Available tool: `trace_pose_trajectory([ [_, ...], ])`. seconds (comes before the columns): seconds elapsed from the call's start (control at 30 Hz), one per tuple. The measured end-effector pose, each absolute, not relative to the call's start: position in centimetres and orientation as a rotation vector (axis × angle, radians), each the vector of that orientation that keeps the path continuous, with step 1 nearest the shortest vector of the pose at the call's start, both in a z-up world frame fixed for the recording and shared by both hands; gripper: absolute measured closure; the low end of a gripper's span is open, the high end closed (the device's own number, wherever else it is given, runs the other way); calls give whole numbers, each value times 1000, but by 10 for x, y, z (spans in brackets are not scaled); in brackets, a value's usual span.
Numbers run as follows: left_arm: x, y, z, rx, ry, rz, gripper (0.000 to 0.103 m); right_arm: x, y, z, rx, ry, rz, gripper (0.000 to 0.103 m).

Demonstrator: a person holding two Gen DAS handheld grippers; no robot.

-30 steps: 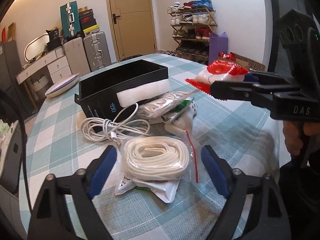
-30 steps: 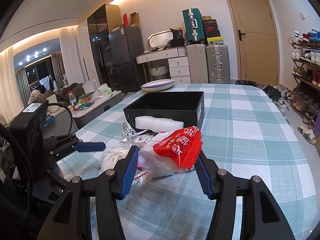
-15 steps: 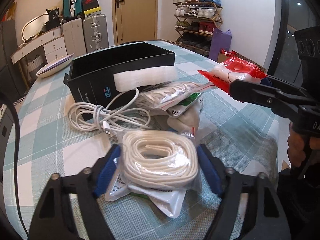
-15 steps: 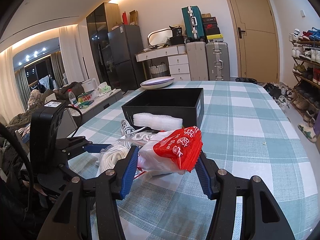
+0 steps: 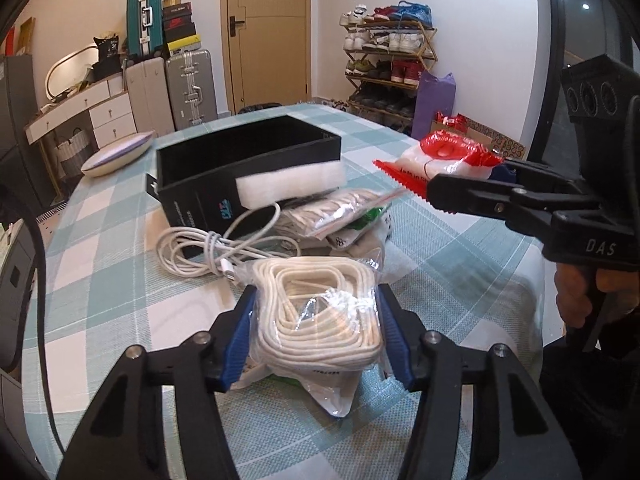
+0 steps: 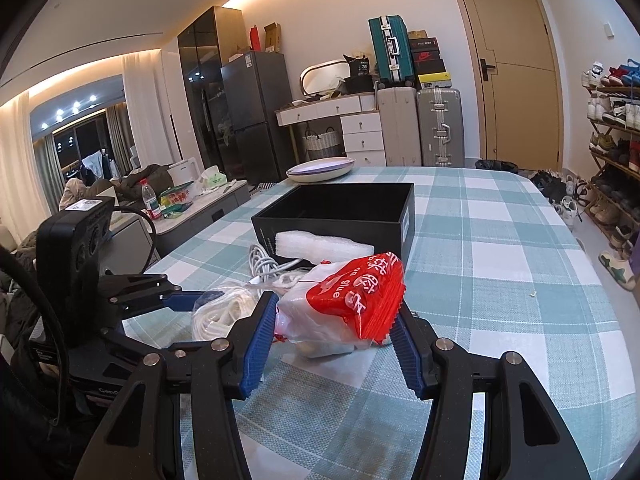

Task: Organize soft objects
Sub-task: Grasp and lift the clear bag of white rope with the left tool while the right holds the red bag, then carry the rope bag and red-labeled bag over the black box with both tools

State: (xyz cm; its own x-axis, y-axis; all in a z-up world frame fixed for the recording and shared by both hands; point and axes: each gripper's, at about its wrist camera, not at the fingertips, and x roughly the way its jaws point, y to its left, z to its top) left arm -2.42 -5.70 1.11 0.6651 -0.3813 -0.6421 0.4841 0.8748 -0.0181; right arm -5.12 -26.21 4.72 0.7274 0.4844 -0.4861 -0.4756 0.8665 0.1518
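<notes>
My left gripper point(image 5: 318, 332) is shut on a clear bag of coiled white rope point(image 5: 316, 312), lifted off the checked tablecloth point(image 5: 100, 272). My right gripper point(image 6: 336, 336) is shut on a red and white plastic packet point(image 6: 344, 304), held above the table; it also shows in the left wrist view point(image 5: 444, 158). An open black box point(image 5: 248, 152) stands beyond, with a white foam block point(image 5: 292, 184) leaning on its front. A white cable point(image 5: 200, 252) and a bagged white item point(image 5: 332, 212) lie in front of the box.
A shallow oval dish point(image 5: 118, 154) sits at the table's far left corner. Suitcases point(image 5: 188, 88), a dresser and a shoe rack point(image 5: 390, 68) stand behind the table. The table's right edge lies close to my right gripper's handle.
My left gripper closed on the rope bag and lifted it off the table. My right gripper holds the red packet almost still.
</notes>
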Motion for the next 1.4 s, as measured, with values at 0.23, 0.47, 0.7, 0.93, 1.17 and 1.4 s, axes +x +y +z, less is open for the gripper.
trace_pose_trajectory([
  [0.23,-22,-37,32,107,634,-437,46,-48,-261,59,34,531,535,47],
  [0.47,-7,-19,42,48,608,-356,46,-41,-258,71,26,510,541,47],
  [0.7,12,-4,57,19,580,-306,46,-32,-254,80,19,503,551,47],
  [0.93,30,2,70,16,556,-266,45,-19,-255,88,42,503,560,47],
  [1.17,47,3,73,24,553,-248,45,-2,-272,96,91,501,563,47],
  [1.4,63,1,70,22,565,-235,45,16,-292,100,65,509,523,47],
])
